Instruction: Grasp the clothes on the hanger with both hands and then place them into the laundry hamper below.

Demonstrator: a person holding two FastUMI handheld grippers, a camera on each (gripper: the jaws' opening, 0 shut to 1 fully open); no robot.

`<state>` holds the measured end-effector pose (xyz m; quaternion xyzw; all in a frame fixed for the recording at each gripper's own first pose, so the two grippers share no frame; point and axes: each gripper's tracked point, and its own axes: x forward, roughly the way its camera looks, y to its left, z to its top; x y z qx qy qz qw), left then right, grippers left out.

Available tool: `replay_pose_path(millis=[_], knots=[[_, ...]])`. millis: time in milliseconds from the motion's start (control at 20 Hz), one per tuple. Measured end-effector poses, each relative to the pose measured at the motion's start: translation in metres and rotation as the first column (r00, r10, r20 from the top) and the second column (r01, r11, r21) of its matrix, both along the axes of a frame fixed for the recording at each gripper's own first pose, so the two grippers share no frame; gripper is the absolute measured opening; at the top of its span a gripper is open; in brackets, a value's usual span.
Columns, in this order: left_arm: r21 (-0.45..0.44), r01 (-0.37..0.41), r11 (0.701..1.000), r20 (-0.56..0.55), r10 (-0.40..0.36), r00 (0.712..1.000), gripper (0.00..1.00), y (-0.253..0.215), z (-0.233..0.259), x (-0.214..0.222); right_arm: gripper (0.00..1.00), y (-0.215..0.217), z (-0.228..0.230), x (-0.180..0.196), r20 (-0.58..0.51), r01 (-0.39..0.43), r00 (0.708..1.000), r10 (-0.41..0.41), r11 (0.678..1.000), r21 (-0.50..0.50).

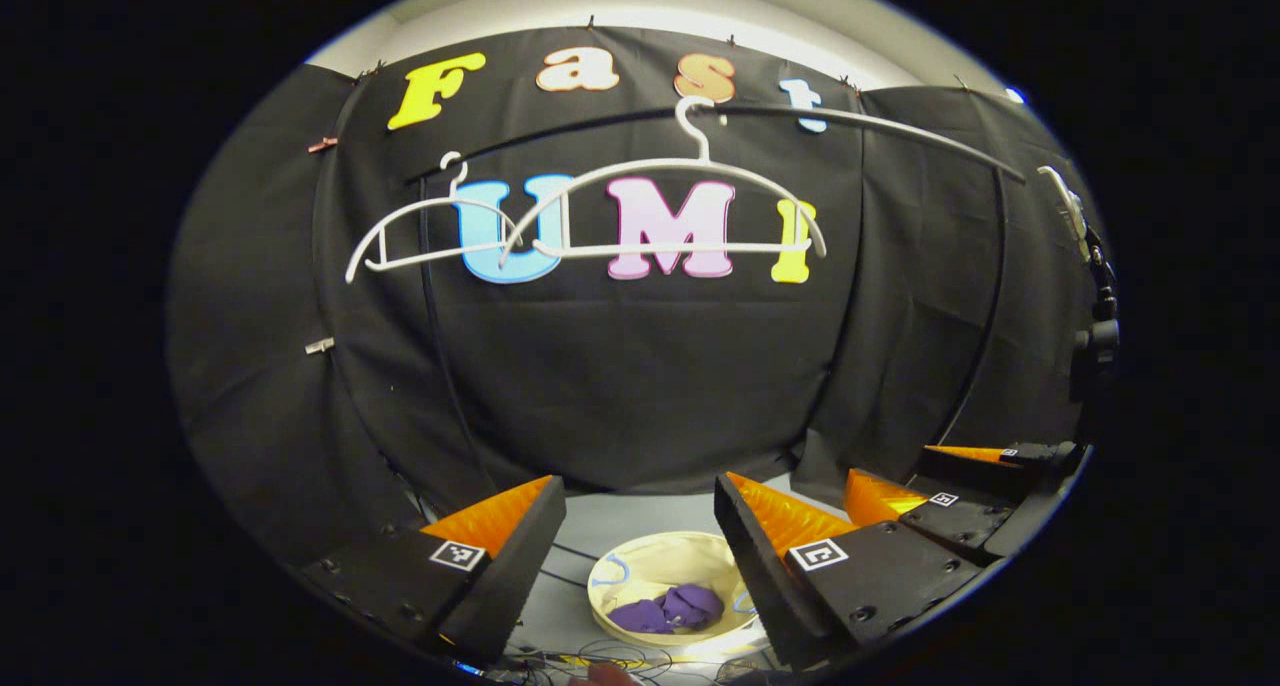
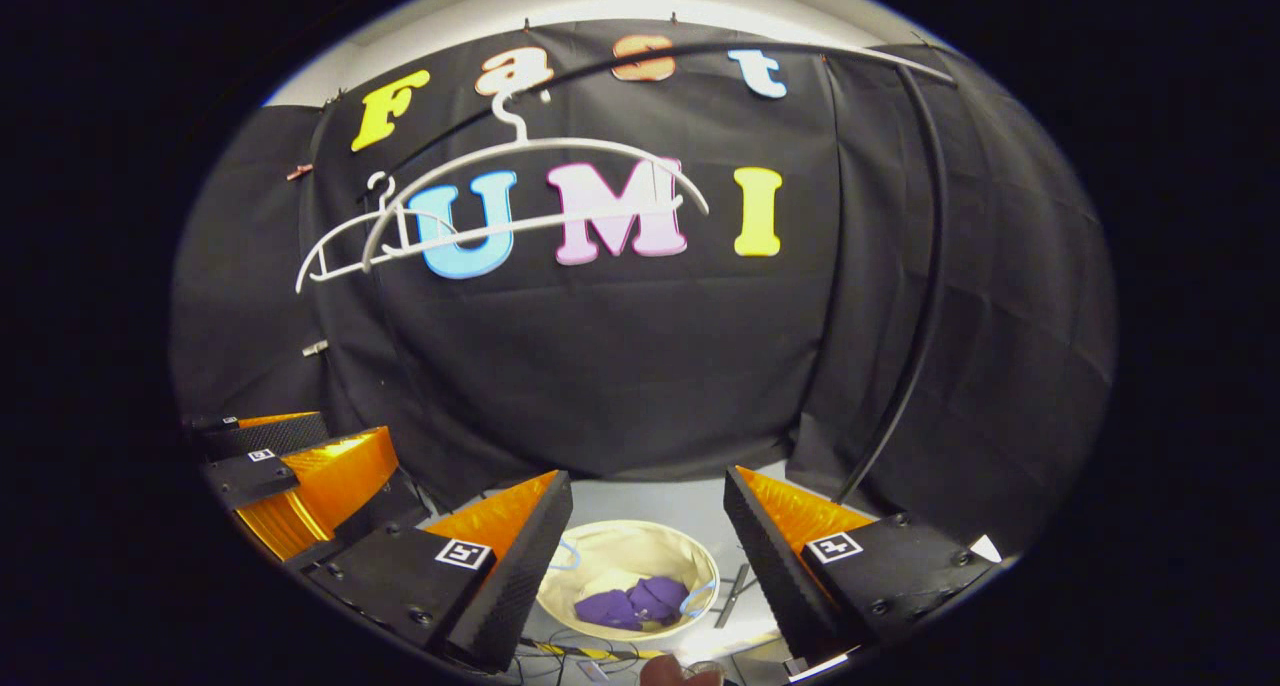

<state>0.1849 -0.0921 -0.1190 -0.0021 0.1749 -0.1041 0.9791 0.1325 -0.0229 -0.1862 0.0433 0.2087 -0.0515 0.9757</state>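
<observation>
Clothes (image 1: pixel 668 609), a purple bundle, lie inside the round cream hamper (image 1: pixel 625 566) at the bottom centre of the left gripper view, and at the bottom centre of the right gripper view as well (image 2: pixel 632 603), on the grey floor. Two white hangers (image 1: pixel 660 206) hang bare from the dark rail (image 1: pixel 850 118) in the upper half of the frame, one overlapping the other toward upper left. The left gripper (image 1: pixel 640 536) stands wide open with nothing between its fingers, framing the hamper below; the right gripper (image 2: pixel 648 531) is likewise wide open and empty. Judged from this layout, the placement appears complete and the step in hand is the release and withdrawal. Keep both sets of fingers spread until you are well above the hamper rim, so no fold of cloth catches and lifts out. Draw each hand straight back and up, not sideways, because the two grippers sit close beside each other. Avoid the loose cables (image 1: pixel 600 656) at the bottom edge near the hamper. Confirm that no cloth drapes over the rim; from these pictures it appears fully inside.
</observation>
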Motion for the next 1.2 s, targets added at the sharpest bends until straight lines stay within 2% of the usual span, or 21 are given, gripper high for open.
replay_pose_path(millis=[100, 150, 400, 450, 700, 750, 850, 900, 950, 1000, 1050, 1150, 1200], knots=[[-0.013, 0.006, 1.000, 0.039, -0.005, 0.999, 0.94, 0.004, 0.017, -0.009, 0.98, 0.004, 0.026, -0.008, 0.061, 0.007, 0.998, -0.007, 1.000, -0.012], [-0.011, 0.009, 1.000, 0.059, -0.008, 0.998, 0.94, 0.015, 0.026, -0.038, 0.98, 0.008, 0.038, -0.012, 0.089, 0.005, 0.996, -0.003, 1.000, -0.018], [-0.028, 0.013, 1.000, 0.148, -0.009, 0.989, 0.92, 0.031, 0.065, -0.061, 0.98, 0.026, 0.099, -0.027, 0.225, -0.004, 0.974, 0.018, 0.998, -0.060], [-0.032, 0.014, 0.999, 0.163, -0.009, 0.987, 0.93, 0.033, 0.074, -0.064, 1.00, 0.029, 0.111, -0.030, 0.253, -0.003, 0.967, 0.020, 0.998, -0.070], [-0.062, 0.019, 0.998, 0.241, -0.004, 0.971, 0.92, 0.042, 0.119, -0.071, 0.98, 0.041, 0.159, -0.038, 0.347, -0.009, 0.937, 0.038, 0.997, -0.083], [-0.060, 0.018, 0.998, 0.251, -0.002, 0.968, 0.92, 0.044, 0.124, -0.072, 0.94, 0.043, 0.164, -0.039, 0.354, -0.010, 0.935, 0.034, 0.997, -0.071], [-0.058, 0.016, 0.998, 0.273, 0.000, 0.962, 0.92, 0.048, 0.134, -0.077, 0.99, 0.039, 0.179, -0.044, 0.382, -0.001, 0.924, 0.020, 0.999, -0.049], [-0.060, 0.014, 0.998, 0.288, 0.004, 0.958, 0.92, 0.051, 0.140, -0.079, 0.98, 0.038, 0.188, -0.045, 0.400, 0.006, 0.916, 0.015, 0.999, -0.051], [-0.064, 0.012, 0.998, 0.299, 0.008, 0.954, 0.92, 0.044, 0.142, -0.059, 0.99, 0.035, 0.196, -0.049, 0.419, 0.012, 0.908, 0.015, 0.998, -0.061], [-0.067, 0.008, 0.998, 0.314, 0.013, 0.949, 0.92, 0.046, 0.147, -0.061, 0.94, 0.032, 0.205, -0.051, 0.442, 0.020, 0.897, 0.013, 0.997, -0.070], [-0.068, 0.002, 0.998, 0.327, 0.020, 0.945, 0.92, 0.050, 0.152, -0.063, 0.99, 0.032, 0.215, -0.055, 0.463, 0.025, 0.886, 0.014, 0.997, -0.077], [-0.070, -0.003, 0.998, 0.346, 0.027, 0.938, 0.95, 0.054, 0.162, -0.066, 0.98, 0.032, 0.231, -0.060, 0.491, 0.027, 0.871, 0.025, 0.995, -0.098], [-0.070, -0.002, 0.998, 0.349, 0.026, 0.937, 0.92, 0.053, 0.164, -0.067, 0.94, 0.032, 0.236, -0.062, 0.501, 0.029, 0.865, 0.024, 0.995, -0.098]])
